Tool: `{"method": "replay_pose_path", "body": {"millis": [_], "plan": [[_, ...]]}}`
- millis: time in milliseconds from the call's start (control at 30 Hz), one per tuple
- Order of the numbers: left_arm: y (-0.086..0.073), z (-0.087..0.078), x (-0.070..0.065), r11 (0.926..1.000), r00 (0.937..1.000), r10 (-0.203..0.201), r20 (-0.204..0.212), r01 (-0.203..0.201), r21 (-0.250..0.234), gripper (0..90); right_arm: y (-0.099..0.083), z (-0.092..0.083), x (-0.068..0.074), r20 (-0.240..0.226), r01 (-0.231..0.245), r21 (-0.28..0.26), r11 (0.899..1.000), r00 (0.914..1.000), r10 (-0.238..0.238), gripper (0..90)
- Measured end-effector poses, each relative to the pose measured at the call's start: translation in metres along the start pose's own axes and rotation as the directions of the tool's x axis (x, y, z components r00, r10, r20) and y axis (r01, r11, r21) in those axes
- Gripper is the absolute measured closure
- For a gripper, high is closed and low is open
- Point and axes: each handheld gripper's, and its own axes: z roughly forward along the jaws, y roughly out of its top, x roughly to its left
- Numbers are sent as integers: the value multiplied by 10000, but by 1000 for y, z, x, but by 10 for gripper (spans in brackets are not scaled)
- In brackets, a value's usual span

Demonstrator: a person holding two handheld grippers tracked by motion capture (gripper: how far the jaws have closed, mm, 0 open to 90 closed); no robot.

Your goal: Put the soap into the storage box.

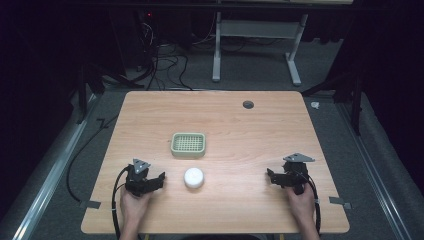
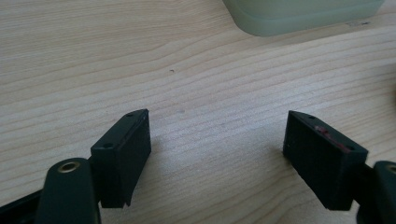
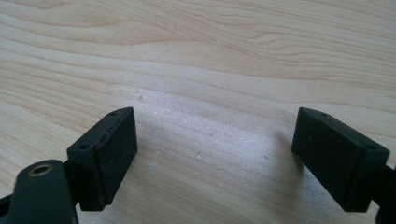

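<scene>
Left gripper (image 1: 159, 179), lower left of the high view: jaws spread wide, nothing between them, resting low on the wooden table (image 1: 240, 115). Same in the left gripper view (image 2: 217, 149): bare wood grain in the gap, both black jaws well apart.

Right gripper (image 1: 270, 176), lower right of the high view: likewise spread and empty, well apart from everything else. In the right gripper view (image 3: 215, 149), plain tabletop between the jaws.

Just right of the left gripper, lower centre of the high view: a small white round piece (image 1: 194, 177), near the jaw tips but not touching. Above it, at frame centre: a pale green slotted tray (image 1: 188, 144), upright, close to the white piece yet separate; its rounded lower wall at the top edge of the left gripper view (image 2: 299, 18).

Likely risks from here:
- Smooth, domed white piece: apt to squirt sideways if pinched off-centre or too high.
- Low approach along the table: liable to nudge the piece away before closing, perhaps into the tray.
- Light tray: prone to sliding if bumped by a jaw, with no second gripper near enough to steady it.
</scene>
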Motion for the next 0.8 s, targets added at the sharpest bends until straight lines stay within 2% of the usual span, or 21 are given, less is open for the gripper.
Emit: {"method": "replay_pose_path", "body": {"millis": [200,367,467,500,567,600,667,800], "plan": [[2,-3,1,9999,9998,-84,155,86,-139,241,0,0,0,-11,0,2,10000,10000,0,151],[4,-8,1,9998,9986,-177,493,181,-89,250,0,0,0,-5,-2,23,10000,10000,2,151],[5,-12,0,9995,9981,-166,590,181,-245,249,0,0,0,-4,1,23,10000,10000,-1,151],[7,-14,0,9993,9968,-186,773,212,-322,247,0,0,0,-7,7,24,10000,10000,-7,151],[8,-17,-1,9994,9957,-164,910,192,-295,238,0,0,0,-4,-4,25,10000,10000,4,151],[10,-20,-4,9994,9950,27,997,7,-334,233,0,0,0,-5,4,23,10000,10000,-4,151],[11,-24,-7,9993,9942,139,1064,-100,-372,221,0,0,0,-8,2,21,10000,10000,-2,151],[14,-32,-13,9990,9932,107,1157,-55,-452,200,0,0,0,-5,1,20,10000,10000,-1,151]]}}
